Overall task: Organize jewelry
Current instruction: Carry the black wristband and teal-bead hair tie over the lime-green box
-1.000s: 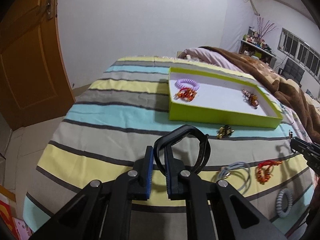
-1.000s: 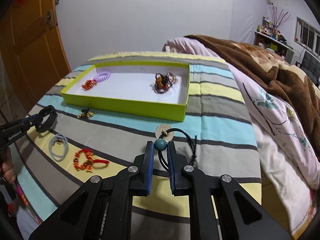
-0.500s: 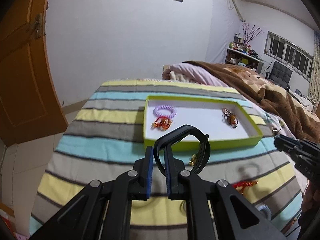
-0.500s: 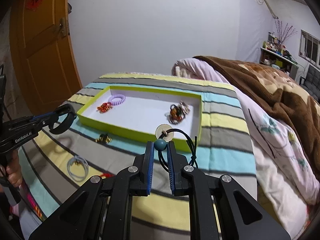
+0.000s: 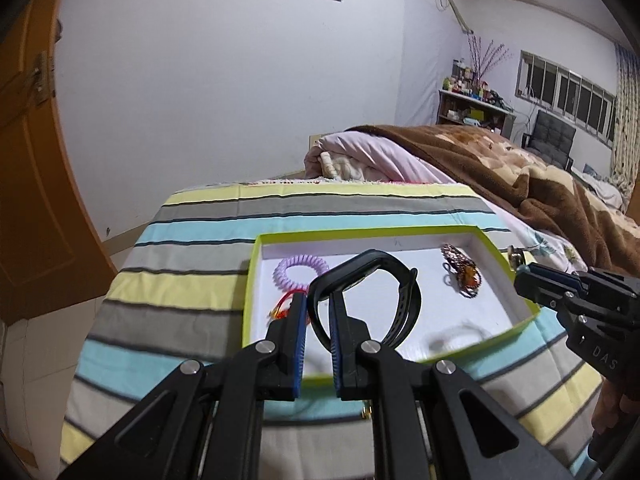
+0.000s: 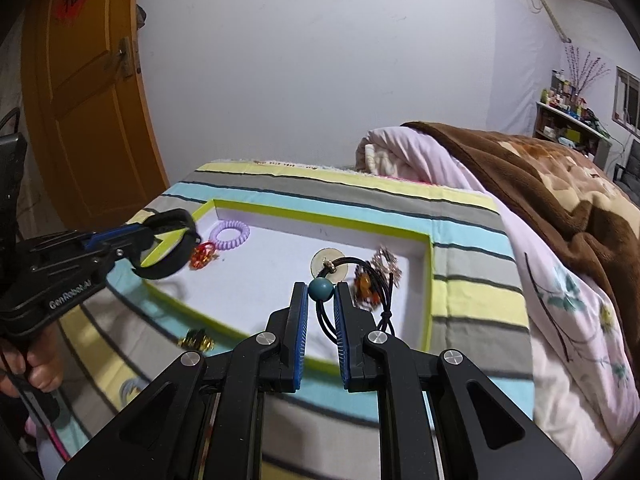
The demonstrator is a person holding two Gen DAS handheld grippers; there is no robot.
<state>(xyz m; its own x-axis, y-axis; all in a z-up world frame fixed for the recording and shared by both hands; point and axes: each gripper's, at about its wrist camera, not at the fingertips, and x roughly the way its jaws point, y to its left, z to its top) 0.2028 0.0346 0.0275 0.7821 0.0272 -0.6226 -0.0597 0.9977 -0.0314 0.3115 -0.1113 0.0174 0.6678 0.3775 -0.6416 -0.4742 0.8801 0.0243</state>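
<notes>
A lime-green tray (image 5: 516,326) with a white floor lies on the striped bedspread; it also shows in the right wrist view (image 6: 428,284). In it lie a purple coil bracelet (image 5: 300,270), a red charm (image 5: 282,308) and a brown beaded piece (image 5: 464,274). My left gripper (image 5: 318,304) is shut on a black wristband (image 5: 376,292), held above the tray's near left part. My right gripper (image 6: 321,290) is shut on a black cord necklace with a teal bead (image 6: 320,289) and pale disc (image 6: 328,264), above the tray's right part.
A gold trinket (image 6: 196,342) and a grey hair tie (image 6: 128,390) lie on the bedspread (image 5: 192,240) in front of the tray. A brown blanket (image 5: 540,184) and pink quilt (image 6: 560,320) pile up on the right. An orange door (image 6: 84,92) stands left.
Both grippers have lifted their pieces off the bedspread and carried them forward; they now hang over the tray instead of in front of it.
</notes>
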